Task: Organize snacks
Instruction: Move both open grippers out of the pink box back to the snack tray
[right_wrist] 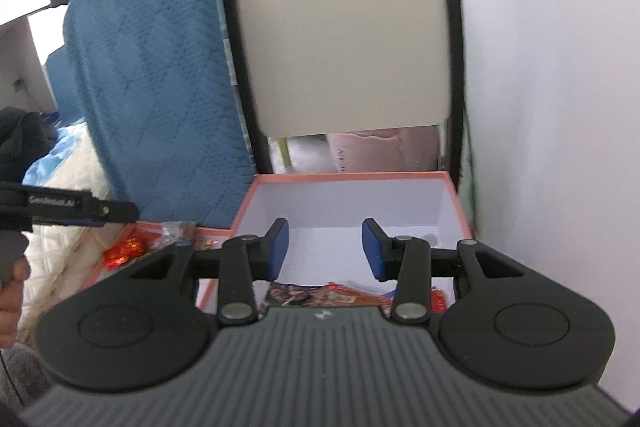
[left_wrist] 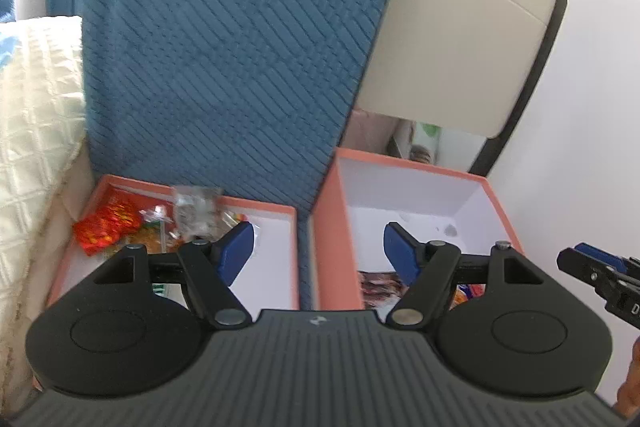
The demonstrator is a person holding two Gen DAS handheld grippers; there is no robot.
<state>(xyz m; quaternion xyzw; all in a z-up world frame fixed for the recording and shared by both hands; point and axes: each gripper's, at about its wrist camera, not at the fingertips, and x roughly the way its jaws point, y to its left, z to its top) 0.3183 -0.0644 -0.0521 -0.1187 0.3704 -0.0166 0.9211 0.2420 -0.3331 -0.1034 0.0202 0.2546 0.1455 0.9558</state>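
Two salmon-rimmed white boxes stand side by side. The left box (left_wrist: 280, 227) holds a red-orange foil packet (left_wrist: 106, 225), a crinkly clear packet (left_wrist: 196, 211) and other wrappers. The right box (left_wrist: 420, 187) holds flat printed snack packets (right_wrist: 316, 295) at its near end. My left gripper (left_wrist: 319, 249) is open and empty, above the gap between the boxes. My right gripper (right_wrist: 325, 251) is open and empty over the right box (right_wrist: 352, 195). The right gripper also shows at the edge of the left wrist view (left_wrist: 600, 279), and the left gripper in the right wrist view (right_wrist: 68, 211).
A blue quilted cushion (left_wrist: 224, 47) stands upright behind the left box. A beige chair back (right_wrist: 344, 39) with a black frame stands behind the right box. A white wall (right_wrist: 560, 107) is on the right. Cream bedding (left_wrist: 36, 131) lies to the left.
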